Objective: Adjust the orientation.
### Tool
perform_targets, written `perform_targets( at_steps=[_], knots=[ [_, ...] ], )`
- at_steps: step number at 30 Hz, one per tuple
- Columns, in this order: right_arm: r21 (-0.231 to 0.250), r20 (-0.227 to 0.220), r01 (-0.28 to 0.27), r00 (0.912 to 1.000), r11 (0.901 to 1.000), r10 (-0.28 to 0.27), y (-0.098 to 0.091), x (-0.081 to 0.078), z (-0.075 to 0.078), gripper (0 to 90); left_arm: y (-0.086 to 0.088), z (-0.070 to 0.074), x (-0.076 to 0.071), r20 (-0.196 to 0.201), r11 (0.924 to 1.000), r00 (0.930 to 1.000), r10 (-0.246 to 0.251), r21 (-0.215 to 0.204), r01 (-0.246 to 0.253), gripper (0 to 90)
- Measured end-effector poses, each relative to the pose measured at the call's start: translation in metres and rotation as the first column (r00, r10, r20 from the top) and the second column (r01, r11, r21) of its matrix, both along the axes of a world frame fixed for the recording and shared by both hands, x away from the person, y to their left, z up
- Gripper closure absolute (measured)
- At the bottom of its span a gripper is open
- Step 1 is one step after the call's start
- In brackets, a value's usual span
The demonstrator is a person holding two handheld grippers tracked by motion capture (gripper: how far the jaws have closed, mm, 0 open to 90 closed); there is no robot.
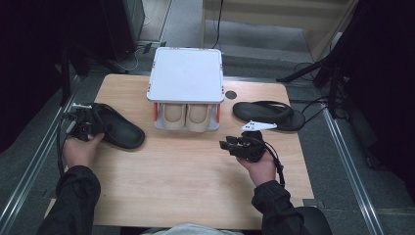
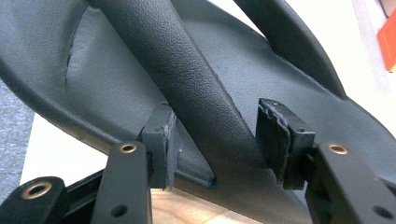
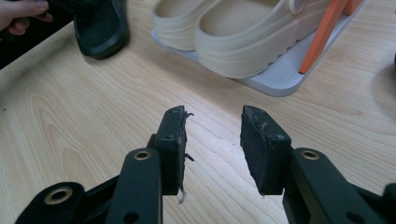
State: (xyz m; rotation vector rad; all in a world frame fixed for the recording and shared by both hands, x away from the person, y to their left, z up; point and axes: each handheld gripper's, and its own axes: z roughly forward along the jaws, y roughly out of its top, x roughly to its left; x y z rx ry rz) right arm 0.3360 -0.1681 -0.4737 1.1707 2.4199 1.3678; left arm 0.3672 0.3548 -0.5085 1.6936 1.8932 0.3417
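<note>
Straddling slipper strap — left gripper contact unclear, sole cropped

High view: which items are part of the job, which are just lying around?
In the job:
- left black slipper, its strap between the left gripper jaws
- right black slipper
- shoe rack
- right gripper, open and holding nothing

Lying about:
- beige clogs already on the rack's lower shelf
- table

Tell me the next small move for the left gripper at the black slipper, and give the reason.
Probably close the left gripper on the strap of the black slipper. In the left gripper view the strap runs between the two pads, the left one beside it and the right one still apart from it, so nothing is clamped yet. The right gripper hangs open above bare table.
</note>
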Motion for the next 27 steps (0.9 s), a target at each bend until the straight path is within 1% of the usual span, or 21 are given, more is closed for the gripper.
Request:
perform_targets(
  at_steps=[2, 4, 9, 12, 13, 14, 16, 18, 20, 23, 25, 27],
  knots=[
    [-0.005, 0.001, 0.003, 1.0, 1.0, -0.003, 0.0, 0.0, 0.0, 61.7, 0.0, 0.0, 0.001, -0.004, 1.0, 1.0, -0.004, 0.001, 0.004, 52.1],
    [-0.003, 0.0, 0.005, 1.0, 1.0, -0.005, 0.0, 0.0, 0.0, 61.7, 0.002, 0.001, 0.003, -0.012, 0.9999, 0.9999, -0.006, -0.009, 0.006, 53.6],
    [-0.001, 0.0, 0.008, 1.0, 1.0, -0.008, -0.002, 0.001, 0.0, 61.7, 0.006, 0.001, 0.009, -0.027, 0.9998, 0.9996, -0.008, -0.018, 0.008, 57.7],
    [0.002, -0.001, 0.011, 0.9999, 0.9999, -0.011, -0.002, 0.0, 0.0, 61.7, 0.009, 0.002, 0.011, -0.038, 0.9992, 0.9992, -0.015, -0.037, 0.013, 60.4],
    [-0.001, 0.001, 0.009, 1.0, 1.0, -0.009, -0.002, 0.0, 0.0, 61.6, 0.01, 0.002, 0.012, -0.041, 0.9988, 0.9991, -0.01, -0.049, 0.008, 61.4],
    [-0.001, 0.002, 0.009, 1.0, 1.0, -0.009, -0.002, 0.0, 0.0, 61.7, 0.011, 0.002, 0.012, -0.042, 0.9989, 0.999, -0.01, -0.046, 0.009, 62.8],
    [0.0, 0.001, 0.011, 0.9999, 0.9999, -0.011, -0.002, 0.0, 0.0, 61.6, 0.014, 0.002, 0.012, -0.047, 0.9978, 0.9988, -0.013, -0.066, 0.01, 65.8],
    [-0.002, 0.002, 0.012, 0.9999, 0.9999, -0.012, -0.002, 0.0, 0.0, 61.7, 0.016, 0.002, 0.012, -0.049, 0.9972, 0.9987, -0.012, -0.074, 0.009, 68.4],
    [-0.004, 0.001, 0.015, 0.9999, 0.9999, -0.015, -0.002, -0.001, 0.0, 61.7, 0.018, 0.002, 0.013, -0.054, 0.9961, 0.9984, -0.017, -0.087, 0.013, 69.5],
    [-0.007, 0.003, 0.015, 0.9999, 0.9999, -0.015, -0.002, -0.001, 0.0, 61.7, 0.019, 0.002, 0.013, -0.056, 0.9955, 0.9982, -0.021, -0.093, 0.015, 70.2],
    [-0.008, 0.002, 0.015, 0.9999, 0.9999, -0.015, -0.002, -0.001, 0.0, 61.7, 0.02, 0.003, 0.013, -0.058, 0.9936, 0.9981, -0.02, -0.112, 0.013, 70.8],
    [-0.008, 0.004, 0.016, 0.9999, 0.9998, -0.016, -0.002, -0.001, 0.0, 61.8, 0.022, 0.004, 0.013, -0.057, 0.9924, 0.9982, -0.021, -0.122, 0.014, 71.2]
  ],
)
